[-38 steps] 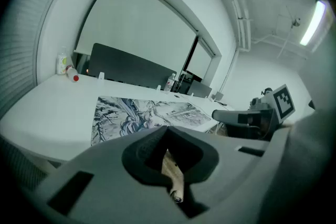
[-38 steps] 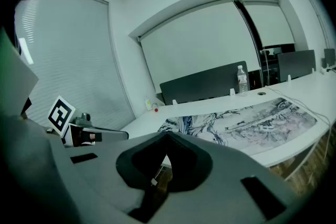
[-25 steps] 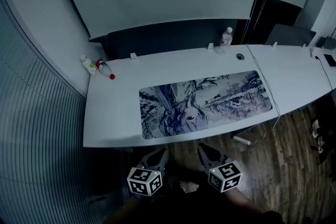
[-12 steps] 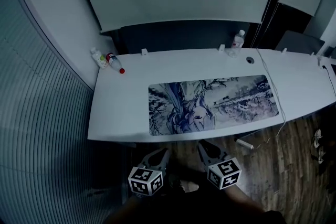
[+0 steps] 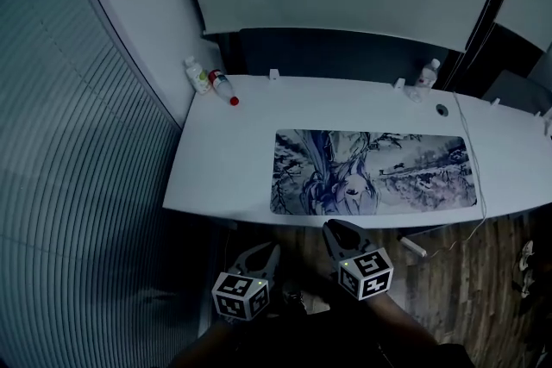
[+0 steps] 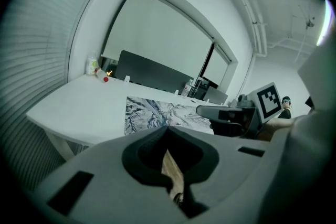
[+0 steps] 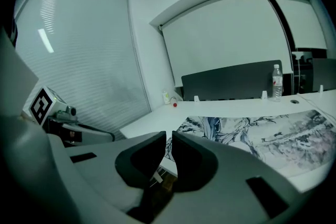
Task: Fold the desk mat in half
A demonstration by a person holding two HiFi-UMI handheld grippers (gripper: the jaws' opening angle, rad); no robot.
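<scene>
Fold's not started, I'm just lining up. My left gripper and right gripper are both closed on nothing, held low, short of the desk's near edge. The desk mat lies flat just ahead of them, stretching off to my right. Next move, I reckon: open up, reach forward, pinch a short end. There's bare desk ahead-left, and a cable runs by the mat's right end.

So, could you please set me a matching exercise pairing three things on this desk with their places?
Things:
1 mat
2 red-capped bottle
3 clear bottle

Places on the desk:
A back left corner
B back edge, toward the right
C flat along the front edge

Pairs: 1-C; 2-A; 3-B
</scene>
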